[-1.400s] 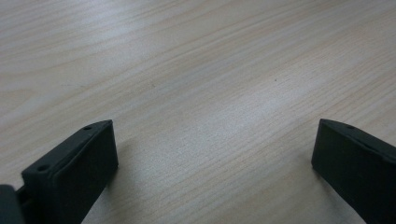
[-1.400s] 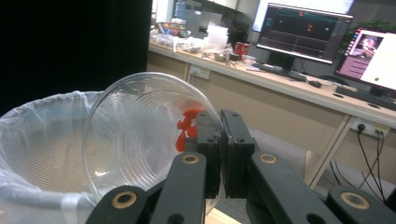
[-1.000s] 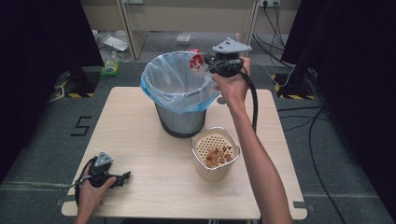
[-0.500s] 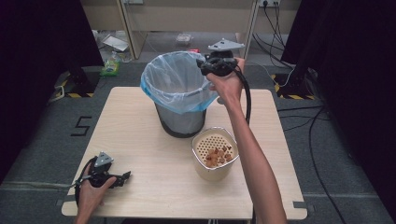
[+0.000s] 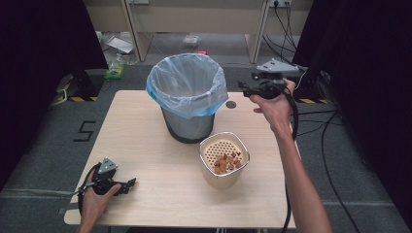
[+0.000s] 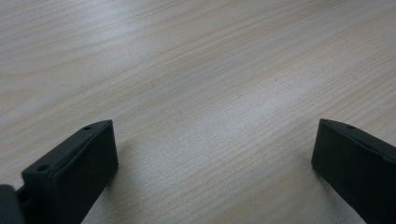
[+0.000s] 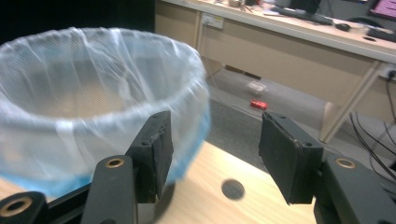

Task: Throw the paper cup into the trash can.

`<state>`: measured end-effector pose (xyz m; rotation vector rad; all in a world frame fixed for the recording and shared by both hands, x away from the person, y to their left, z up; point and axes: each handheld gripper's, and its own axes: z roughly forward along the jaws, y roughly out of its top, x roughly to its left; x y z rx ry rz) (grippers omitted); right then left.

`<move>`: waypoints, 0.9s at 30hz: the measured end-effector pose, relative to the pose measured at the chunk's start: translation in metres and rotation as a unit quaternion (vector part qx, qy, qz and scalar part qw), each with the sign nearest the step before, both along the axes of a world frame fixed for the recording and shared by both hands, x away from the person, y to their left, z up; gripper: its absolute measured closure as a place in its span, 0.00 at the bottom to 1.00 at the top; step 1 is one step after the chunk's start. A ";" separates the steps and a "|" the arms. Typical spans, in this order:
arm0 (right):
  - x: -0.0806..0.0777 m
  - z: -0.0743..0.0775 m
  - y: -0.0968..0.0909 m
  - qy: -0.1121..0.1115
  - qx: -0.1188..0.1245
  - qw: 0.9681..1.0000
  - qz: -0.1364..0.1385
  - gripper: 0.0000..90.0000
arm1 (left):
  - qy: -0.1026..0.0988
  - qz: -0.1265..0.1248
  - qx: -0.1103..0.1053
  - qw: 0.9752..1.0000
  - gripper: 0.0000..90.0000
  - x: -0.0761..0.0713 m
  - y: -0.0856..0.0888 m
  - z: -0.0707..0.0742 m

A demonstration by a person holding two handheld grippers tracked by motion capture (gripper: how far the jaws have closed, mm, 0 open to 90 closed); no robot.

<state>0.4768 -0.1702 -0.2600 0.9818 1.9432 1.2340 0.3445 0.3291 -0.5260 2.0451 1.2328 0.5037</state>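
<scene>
A grey bin lined with a pale blue bag (image 5: pixel 187 94) stands at the back middle of the wooden table (image 5: pixel 145 155). In front of it sits a cream strainer basket (image 5: pixel 224 158) holding brown scraps. My right gripper (image 5: pixel 243 88) hangs open in the air to the right of the bin's rim, nothing between its jaws; in the right gripper view the bin bag (image 7: pixel 79 93) lies close on the left of my right gripper (image 7: pixel 212 149). My left gripper (image 5: pixel 127 184) rests open on the table at the near left corner, its jaws wide apart over bare wood in the left gripper view (image 6: pixel 210 158).
A round cable hole (image 5: pixel 231 104) marks the table behind the right gripper. Beyond the table's far edge are desk legs, a small red item (image 7: pixel 258 104) on the floor, cables and dark curtains at both sides.
My right gripper has drawn back from above the bin's rim to the right and lower. The red thing it held a second ago is gone from its jaws. The left gripper has not moved.
</scene>
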 end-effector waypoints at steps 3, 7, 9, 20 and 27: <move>-0.009 -0.007 -0.015 0.002 0.000 1.000 -0.009 0.48 | 0.000 0.000 0.000 1.000 0.00 0.000 0.000 0.000; -0.021 -0.017 -0.030 0.008 -0.005 1.000 -0.016 0.47 | 0.000 0.000 0.000 1.000 0.00 0.000 0.000 0.000; -0.027 -0.023 -0.035 0.010 -0.005 1.000 -0.020 0.46 | 0.001 0.000 0.000 1.000 0.00 0.000 0.000 0.000; -0.059 -0.085 -0.064 0.021 -0.005 0.999 -0.040 0.46 | 0.000 0.000 0.000 1.000 0.00 0.000 0.000 0.000; -0.074 -0.123 -0.073 0.042 -0.011 0.998 -0.051 0.46 | 0.000 0.000 0.000 1.000 0.00 0.000 0.000 0.000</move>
